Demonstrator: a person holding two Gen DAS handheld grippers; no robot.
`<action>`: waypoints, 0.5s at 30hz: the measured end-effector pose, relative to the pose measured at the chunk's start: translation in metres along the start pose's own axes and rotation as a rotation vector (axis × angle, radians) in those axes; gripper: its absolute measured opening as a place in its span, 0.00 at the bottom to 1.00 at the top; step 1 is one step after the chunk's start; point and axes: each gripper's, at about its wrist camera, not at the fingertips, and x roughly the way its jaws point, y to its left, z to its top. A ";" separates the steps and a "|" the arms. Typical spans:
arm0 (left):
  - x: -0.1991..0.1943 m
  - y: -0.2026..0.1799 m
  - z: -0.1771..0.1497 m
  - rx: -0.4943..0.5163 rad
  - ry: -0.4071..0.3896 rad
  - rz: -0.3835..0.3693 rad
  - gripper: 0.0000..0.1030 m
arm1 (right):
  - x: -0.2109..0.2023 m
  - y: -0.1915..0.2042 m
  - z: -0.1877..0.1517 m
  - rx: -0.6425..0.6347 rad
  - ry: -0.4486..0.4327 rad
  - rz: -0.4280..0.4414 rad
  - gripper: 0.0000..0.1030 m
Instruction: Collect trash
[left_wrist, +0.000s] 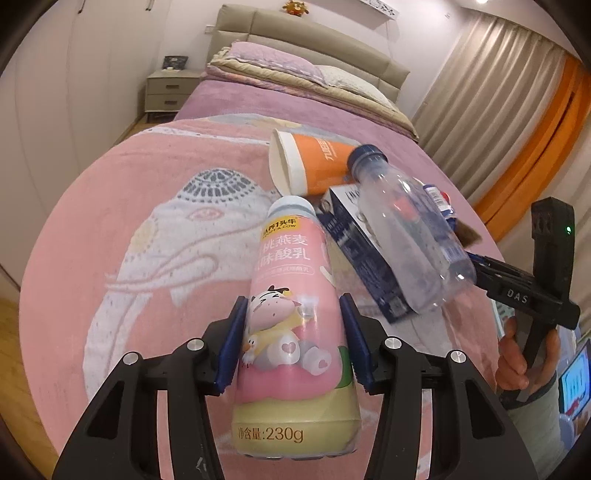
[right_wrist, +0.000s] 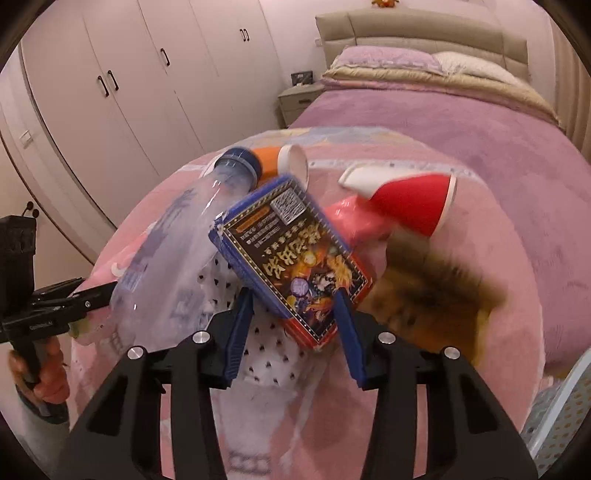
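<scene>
My left gripper (left_wrist: 293, 339) is shut on a pink yogurt bottle (left_wrist: 291, 325) with a cartoon label, held above the pink elephant blanket (left_wrist: 147, 240). My right gripper (right_wrist: 293, 332) is shut on a blue card box (right_wrist: 291, 254), which also shows in the left wrist view (left_wrist: 364, 262). A clear plastic bottle (left_wrist: 410, 236) with a blue cap hangs blurred in the air beside the box; it also shows in the right wrist view (right_wrist: 173, 251). An orange paper cup (left_wrist: 310, 166) lies on its side on the bed. A red paper cup (right_wrist: 406, 201) and a brown blurred thing (right_wrist: 432, 291) show at the right.
The bed has purple covers (right_wrist: 424, 122) and pillows (left_wrist: 273, 62) at the headboard. A nightstand (left_wrist: 168, 90) stands left of the bed. White wardrobes (right_wrist: 129, 92) line the wall. Orange and beige curtains (left_wrist: 517, 110) hang at the right.
</scene>
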 end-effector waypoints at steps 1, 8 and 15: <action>-0.001 0.000 -0.003 0.005 0.001 0.001 0.47 | -0.003 0.003 -0.001 -0.007 -0.011 -0.010 0.41; 0.002 -0.012 -0.011 0.041 0.038 0.018 0.48 | -0.014 0.010 0.012 -0.048 -0.042 -0.062 0.56; 0.015 -0.023 -0.012 0.079 0.070 0.076 0.60 | 0.012 0.008 0.030 -0.122 0.015 -0.077 0.75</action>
